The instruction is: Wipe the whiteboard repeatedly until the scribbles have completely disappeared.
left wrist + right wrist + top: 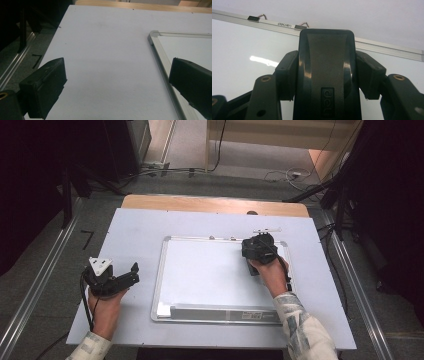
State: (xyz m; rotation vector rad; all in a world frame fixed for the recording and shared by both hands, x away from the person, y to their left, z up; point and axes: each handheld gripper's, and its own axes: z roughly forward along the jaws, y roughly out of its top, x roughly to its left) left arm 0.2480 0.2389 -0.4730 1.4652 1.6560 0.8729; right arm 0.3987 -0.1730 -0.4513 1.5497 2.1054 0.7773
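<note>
While the right gripper (258, 251) hovers over the upper right part of the whiteboard (200, 275), its fingers (287, 75) are clamped on the sides of a black board eraser (327, 72), which fills the space between them in the right gripper view and carries an embossed brand mark on its back. From the high view, the eraser sits at about two o'clock on the board, close to the top edge of the frame and toward the right rim; whether its underside touches the white surface I cannot tell. Just past the eraser, in the right gripper view, runs the board's silver frame (387, 48), with two small metal hanger clips (253, 18) along it at about eleven o'clock.

At about nine o'clock from the board, the left gripper (131, 272) is held in the person's left hand (106, 307) over the bare grey counter (135, 235). Its fingers (46, 85) stand wide apart with nothing between them but counter surface. The board's near left corner (153, 35) lies at about two o'clock in the left gripper view, just beside the right-hand finger. The whiteboard lies flat in the middle of the counter, its pen tray (220, 312) along the edge nearest the person.
</note>
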